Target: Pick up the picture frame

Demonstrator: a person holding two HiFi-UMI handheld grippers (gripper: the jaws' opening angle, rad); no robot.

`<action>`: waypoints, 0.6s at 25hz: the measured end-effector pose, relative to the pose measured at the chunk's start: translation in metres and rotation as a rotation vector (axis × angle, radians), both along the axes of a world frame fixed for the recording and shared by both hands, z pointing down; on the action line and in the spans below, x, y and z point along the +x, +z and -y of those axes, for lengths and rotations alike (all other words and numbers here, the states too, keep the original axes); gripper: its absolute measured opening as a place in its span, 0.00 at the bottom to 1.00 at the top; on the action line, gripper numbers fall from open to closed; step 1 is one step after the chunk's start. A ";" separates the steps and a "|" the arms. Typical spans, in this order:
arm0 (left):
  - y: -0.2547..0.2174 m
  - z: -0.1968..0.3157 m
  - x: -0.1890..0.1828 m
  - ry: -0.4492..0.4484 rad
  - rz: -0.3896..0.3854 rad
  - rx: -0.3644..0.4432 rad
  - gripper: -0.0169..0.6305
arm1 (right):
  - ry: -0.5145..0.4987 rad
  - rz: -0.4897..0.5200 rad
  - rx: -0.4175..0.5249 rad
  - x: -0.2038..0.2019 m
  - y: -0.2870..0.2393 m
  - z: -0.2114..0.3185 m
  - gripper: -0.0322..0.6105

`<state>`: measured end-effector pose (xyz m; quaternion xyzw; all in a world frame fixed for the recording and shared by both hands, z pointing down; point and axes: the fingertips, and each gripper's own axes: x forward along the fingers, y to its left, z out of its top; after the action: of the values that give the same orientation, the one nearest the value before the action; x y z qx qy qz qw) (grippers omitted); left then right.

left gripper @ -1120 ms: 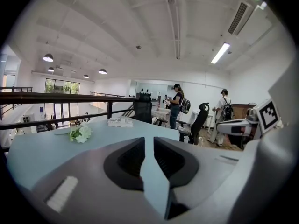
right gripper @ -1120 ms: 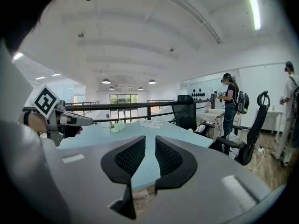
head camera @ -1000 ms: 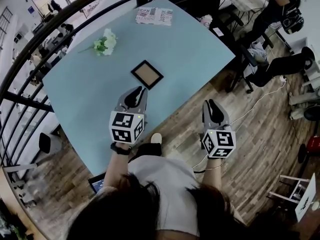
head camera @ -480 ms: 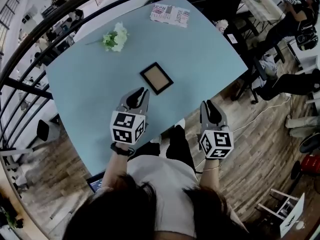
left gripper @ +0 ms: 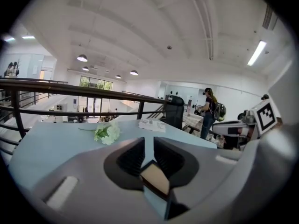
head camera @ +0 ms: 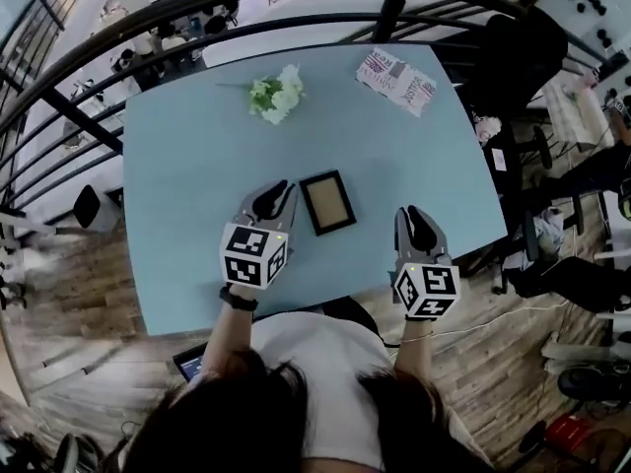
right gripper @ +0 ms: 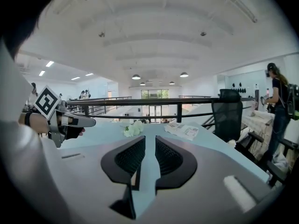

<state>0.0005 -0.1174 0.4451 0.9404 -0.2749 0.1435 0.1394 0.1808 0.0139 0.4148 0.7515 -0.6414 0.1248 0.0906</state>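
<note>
Blue table: only head view shows picture frame between left hand-held gripper and right hand-held gripper, both slightly spread.

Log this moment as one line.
picture frame: flat on table, untouched | left gripper: open, empty, beside frame | right gripper: open, empty

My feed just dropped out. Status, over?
Both empty, jaws slightly apart: left gripper just left of frame, right gripper farther off its right. Frame flat on table, untouched. Path clear; flowers, leaflet at far side.
</note>
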 end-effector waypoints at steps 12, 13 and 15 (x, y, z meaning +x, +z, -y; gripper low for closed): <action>0.019 0.028 0.004 -0.340 0.023 -0.073 0.12 | -0.381 0.050 -0.067 0.032 0.017 0.107 0.15; 0.021 0.028 0.003 -0.355 0.028 -0.079 0.12 | -0.397 0.058 -0.070 0.031 0.018 0.111 0.15; 0.025 0.029 0.000 -0.387 0.035 -0.088 0.12 | -0.431 0.068 -0.072 0.028 0.021 0.118 0.15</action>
<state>0.0005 -0.1461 0.4701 0.8604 -0.4464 0.1422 0.2004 0.2091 -0.1045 0.4359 0.5888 -0.7849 0.1510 0.1203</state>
